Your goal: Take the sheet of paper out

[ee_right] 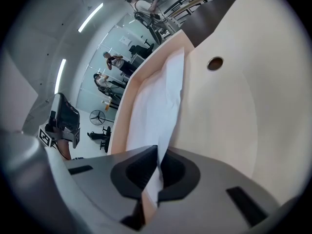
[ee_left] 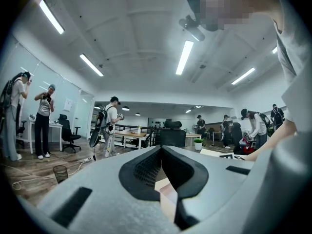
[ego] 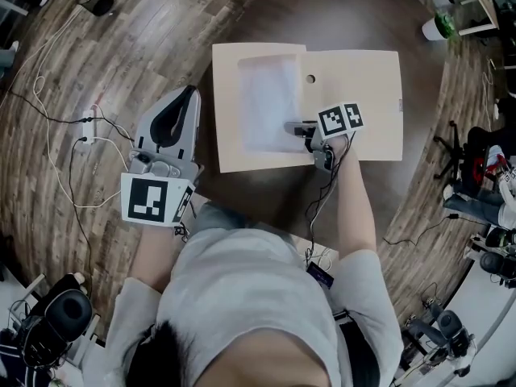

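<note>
Nearest the lens: head and pale shirt (ego: 250, 313) of the person, bent over a dark round tabletop (ego: 363, 22). On it, an open tan folder (ego: 355, 95), with the sheet of paper (ego: 270, 103) lying white in its left half.

Step in hand, by judgement: grasp made, withdrawal not yet begun. Sheet lying almost wholly inside the folder, only its near edge lifted. Next move calls for a slow, even pull toward the near side, kept in line with the sheet so as not to tear or crease it. May also call for steadying the folder, likely free to slide on the smooth tabletop.

Right tongs (ee_right: 159, 152): clenched on the near edge of the sheet, pads pressed against either face, paper rising from between them in a slight fold. Angled downward over the folder's near edge.

Left tongs (ego: 192, 93): closed tip to tip, grasping nothing. Held level, just left of the folder in the head view, touching neither sheet nor folder.
</note>
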Motion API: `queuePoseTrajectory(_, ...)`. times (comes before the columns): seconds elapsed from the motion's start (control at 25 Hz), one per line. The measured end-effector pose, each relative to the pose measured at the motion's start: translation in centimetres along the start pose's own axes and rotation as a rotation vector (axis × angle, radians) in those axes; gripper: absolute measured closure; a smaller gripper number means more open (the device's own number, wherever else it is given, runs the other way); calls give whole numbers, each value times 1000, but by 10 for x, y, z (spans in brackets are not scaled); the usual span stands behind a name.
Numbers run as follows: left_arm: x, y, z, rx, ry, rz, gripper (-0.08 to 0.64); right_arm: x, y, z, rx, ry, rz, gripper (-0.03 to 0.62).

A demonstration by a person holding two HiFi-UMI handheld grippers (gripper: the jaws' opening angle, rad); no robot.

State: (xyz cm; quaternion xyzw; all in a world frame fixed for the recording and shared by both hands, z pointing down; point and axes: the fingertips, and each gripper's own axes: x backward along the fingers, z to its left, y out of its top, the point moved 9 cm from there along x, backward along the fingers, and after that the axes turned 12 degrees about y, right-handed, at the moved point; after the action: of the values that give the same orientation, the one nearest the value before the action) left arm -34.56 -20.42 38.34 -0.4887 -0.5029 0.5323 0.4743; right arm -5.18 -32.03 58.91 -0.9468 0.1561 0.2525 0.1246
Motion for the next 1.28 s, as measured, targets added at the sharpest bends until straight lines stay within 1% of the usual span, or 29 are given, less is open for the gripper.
queuePoseTrajectory(0.24,-1,5,-9,-6,-10,-5,551,28,-4,-6,-1,-57,-45,578)
queuePoseTrajectory(0.52,2,8,-29,-10,-28,-11,551,58,-20,-12,10,-117,-103,578)
queuePoseTrajectory(0.72,3,14,-45,-14,-41,-22,551,81,-29,-14,22,-144,-151,578)
queuePoseTrajectory(1.0,8,19,-64,-22,-59,-37,551,108,-44,-18,4,-194,-220,578)
queuePoseTrajectory(1.28,15,25,-87,-26,-77,-50,551,140,-62,-13,32,-254,-297,578)
